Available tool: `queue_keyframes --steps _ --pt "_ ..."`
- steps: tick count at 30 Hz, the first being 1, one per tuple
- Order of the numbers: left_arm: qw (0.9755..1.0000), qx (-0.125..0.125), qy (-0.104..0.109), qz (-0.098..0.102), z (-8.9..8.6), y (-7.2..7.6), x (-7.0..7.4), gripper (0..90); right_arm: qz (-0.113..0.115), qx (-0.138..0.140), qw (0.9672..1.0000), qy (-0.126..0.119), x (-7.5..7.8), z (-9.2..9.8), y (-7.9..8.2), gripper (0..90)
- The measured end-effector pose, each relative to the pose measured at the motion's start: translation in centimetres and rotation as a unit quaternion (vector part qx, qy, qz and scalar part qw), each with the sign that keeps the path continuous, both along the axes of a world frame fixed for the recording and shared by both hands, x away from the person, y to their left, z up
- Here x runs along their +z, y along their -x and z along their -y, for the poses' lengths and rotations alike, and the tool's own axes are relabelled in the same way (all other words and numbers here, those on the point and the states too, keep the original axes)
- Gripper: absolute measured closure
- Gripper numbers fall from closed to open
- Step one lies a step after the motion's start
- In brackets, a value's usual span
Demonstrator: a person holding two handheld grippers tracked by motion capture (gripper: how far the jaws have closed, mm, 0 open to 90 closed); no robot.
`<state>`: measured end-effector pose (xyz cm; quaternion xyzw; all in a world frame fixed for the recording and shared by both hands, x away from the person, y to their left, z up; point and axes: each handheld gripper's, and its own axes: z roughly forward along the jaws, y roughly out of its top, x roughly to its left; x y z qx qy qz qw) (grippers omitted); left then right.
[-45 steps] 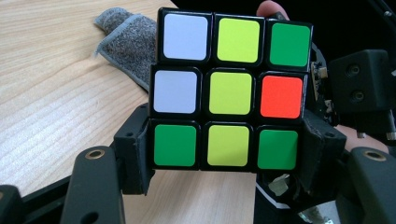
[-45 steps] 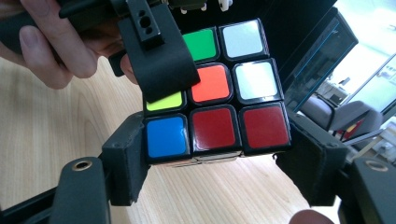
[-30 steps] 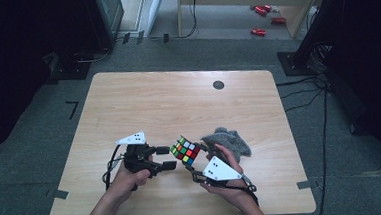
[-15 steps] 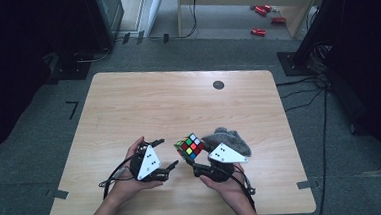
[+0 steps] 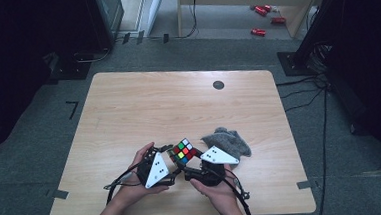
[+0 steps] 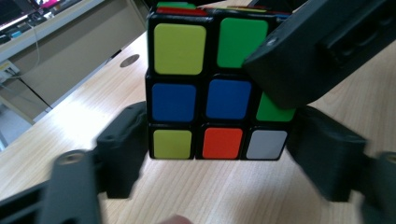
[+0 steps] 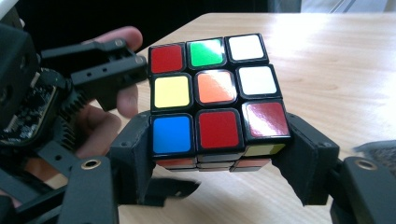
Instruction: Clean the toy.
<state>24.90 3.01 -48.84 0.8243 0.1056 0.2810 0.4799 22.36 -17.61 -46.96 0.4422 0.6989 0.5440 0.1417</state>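
From above, my left gripper point(image 5: 174, 164) has come in toward the cube point(image 5: 182, 151) from the spot farther left where it hung a second ago, and both my hands now meet at the near edge of the table point(image 5: 128, 106), the grey cloth point(image 5: 226, 141) lying just to the right. Along my left gripper point(image 6: 219, 154), the jaws have just been closing and now flank the bottom layer of the cube point(image 6: 217, 88), the left pad at its edge, the right one a sliver off; I cannot tell if they bite yet. My right gripper point(image 7: 217, 161) is clamped on the cube point(image 7: 212, 98), holding it lifted off the wood. I judge a layer turn is being set up.
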Motion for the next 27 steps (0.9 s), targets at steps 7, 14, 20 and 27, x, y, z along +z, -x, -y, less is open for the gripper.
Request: queue_keyframes --steps 7,14,20,27 --pt "0.9997 0.006 0.017 0.017 0.0 0.4 -0.1 33.5 -0.039 0.012 0.9985 -0.037 -0.1 0.1 -0.2 34.2" --pt "0.9989 0.026 0.037 -0.008 -0.8 -0.3 -0.1 34.4 -0.047 0.042 0.9959 -0.064 0.1 1.2 -1.0 26.4" --pt "0.9956 0.056 0.055 -0.051 -1.8 -1.5 -0.1 34.4 -0.006 0.012 0.9966 -0.082 0.9 4.4 -2.0 25.2" --pt "0.9941 0.058 0.064 -0.065 -2.1 -1.7 -0.1 34.4 0.025 -0.125 0.9823 0.138 -1.6 7.6 -3.6 27.2"
